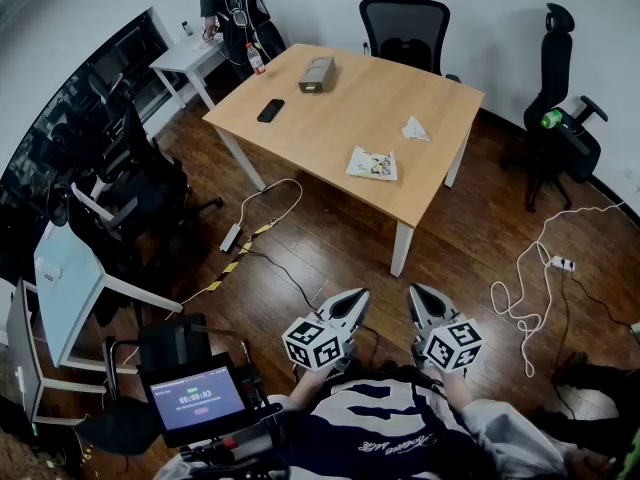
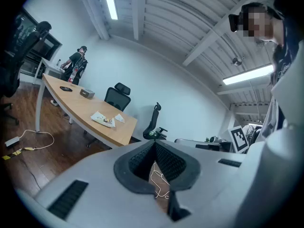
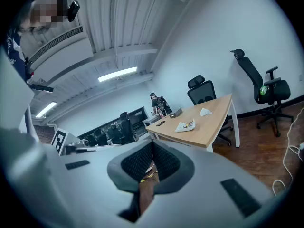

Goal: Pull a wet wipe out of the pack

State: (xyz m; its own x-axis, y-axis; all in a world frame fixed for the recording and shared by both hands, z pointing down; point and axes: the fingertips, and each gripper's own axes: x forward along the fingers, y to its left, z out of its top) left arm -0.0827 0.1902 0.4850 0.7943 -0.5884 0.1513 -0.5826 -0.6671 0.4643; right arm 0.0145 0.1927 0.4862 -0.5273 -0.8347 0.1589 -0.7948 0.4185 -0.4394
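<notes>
The wet wipe pack (image 1: 372, 163) lies flat on the wooden table (image 1: 330, 118), near its front right side; it also shows small in the left gripper view (image 2: 103, 119) and the right gripper view (image 3: 185, 126). A loose white wipe (image 1: 416, 129) sits just behind it. Both grippers are held close to the person's body, over the floor and well short of the table. My left gripper (image 1: 355, 296) is shut with nothing in it, its jaw tips meeting (image 2: 154, 144). Beside it, my right gripper (image 1: 417, 292) is also shut and empty (image 3: 153, 144).
On the table are a grey box (image 1: 317, 74), a black phone (image 1: 270, 110) and a bottle (image 1: 256, 60). Black office chairs (image 1: 404, 23) (image 1: 560, 108) stand behind and to the right. Cables (image 1: 262, 208) (image 1: 535, 278) lie on the floor. A person (image 1: 228, 8) stands at a far desk. A screen (image 1: 196, 398) sits lower left.
</notes>
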